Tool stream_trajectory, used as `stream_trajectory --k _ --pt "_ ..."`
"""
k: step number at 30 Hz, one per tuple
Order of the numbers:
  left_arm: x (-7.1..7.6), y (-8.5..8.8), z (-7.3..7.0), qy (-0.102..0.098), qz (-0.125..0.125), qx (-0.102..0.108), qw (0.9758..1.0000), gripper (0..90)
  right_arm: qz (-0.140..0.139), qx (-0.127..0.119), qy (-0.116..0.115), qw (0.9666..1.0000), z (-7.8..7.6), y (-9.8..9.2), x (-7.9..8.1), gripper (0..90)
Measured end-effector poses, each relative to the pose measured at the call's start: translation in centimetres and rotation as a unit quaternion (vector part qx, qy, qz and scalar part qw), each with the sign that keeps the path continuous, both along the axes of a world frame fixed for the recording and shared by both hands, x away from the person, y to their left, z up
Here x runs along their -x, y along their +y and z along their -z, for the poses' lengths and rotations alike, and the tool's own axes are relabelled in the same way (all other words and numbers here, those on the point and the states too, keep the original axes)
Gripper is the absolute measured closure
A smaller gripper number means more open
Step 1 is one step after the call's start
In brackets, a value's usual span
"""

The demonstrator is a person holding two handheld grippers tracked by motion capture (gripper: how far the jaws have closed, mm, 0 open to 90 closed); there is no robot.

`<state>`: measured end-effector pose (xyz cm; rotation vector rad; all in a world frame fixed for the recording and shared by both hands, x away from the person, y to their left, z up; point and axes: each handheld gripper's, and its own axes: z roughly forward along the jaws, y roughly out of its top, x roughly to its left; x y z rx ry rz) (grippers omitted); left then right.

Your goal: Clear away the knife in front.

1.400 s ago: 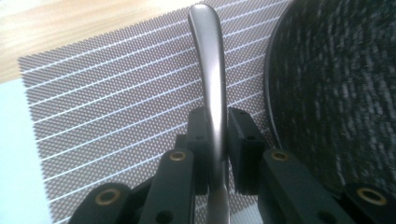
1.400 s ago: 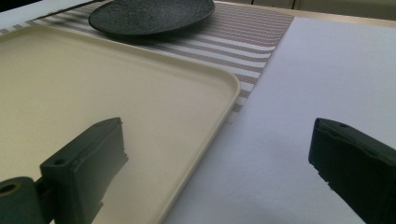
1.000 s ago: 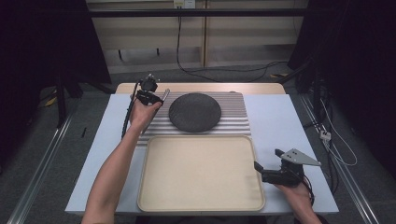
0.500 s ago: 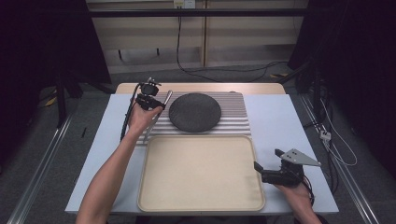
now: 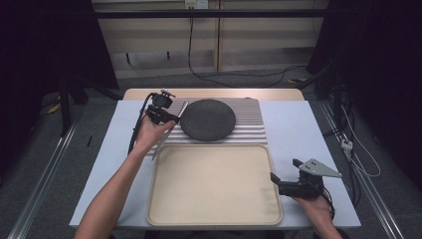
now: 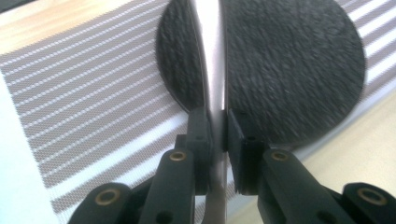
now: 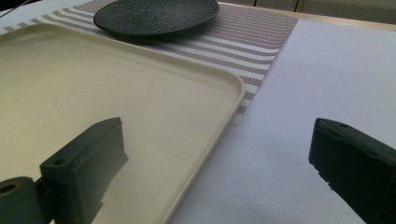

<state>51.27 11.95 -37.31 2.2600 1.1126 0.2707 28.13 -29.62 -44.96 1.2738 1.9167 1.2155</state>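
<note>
One dark plate (image 5: 207, 119), one striped mat (image 5: 247, 124), one cream tray (image 5: 214, 186). One metal utensil (image 5: 168, 133) pinched tight in left gripper (image 5: 169, 117) over mat's left edge, long axis slanting from plate rim toward person. Right gripper (image 5: 278, 180) wide apart, empty, beside tray.

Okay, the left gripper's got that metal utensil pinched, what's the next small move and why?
Probably carry the metal utensil toward the beige tray: the left gripper is shut on it beside the dark plate, and the tray lies bare.
</note>
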Motion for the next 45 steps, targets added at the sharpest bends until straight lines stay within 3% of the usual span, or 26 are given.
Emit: stream_trajectory --k 14,17,27,34,45 --pt "3.7 0.3 -0.3 0.006 0.013 -0.001 0.9999 79.9 -0.001 0.003 -0.001 1.0000 -0.1 0.2 0.0 3.8" --pt "4.5 0.3 -0.3 0.012 0.017 0.010 0.9997 79.9 0.001 0.002 0.000 1.0000 0.0 0.2 0.0 3.8" --pt "7.6 -0.1 -0.6 0.003 0.026 0.010 0.9996 79.9 0.000 0.004 0.002 1.0000 0.0 0.2 -0.1 3.7" --pt "8.8 -1.0 0.6 0.016 0.039 0.000 0.9991 79.9 -0.002 0.004 0.002 1.0000 0.0 0.3 -0.2 3.8" --pt "9.4 -1.9 2.3 0.046 0.046 -0.004 0.9979 79.8 0.000 0.005 0.002 1.0000 0.0 0.3 -0.2 3.7"
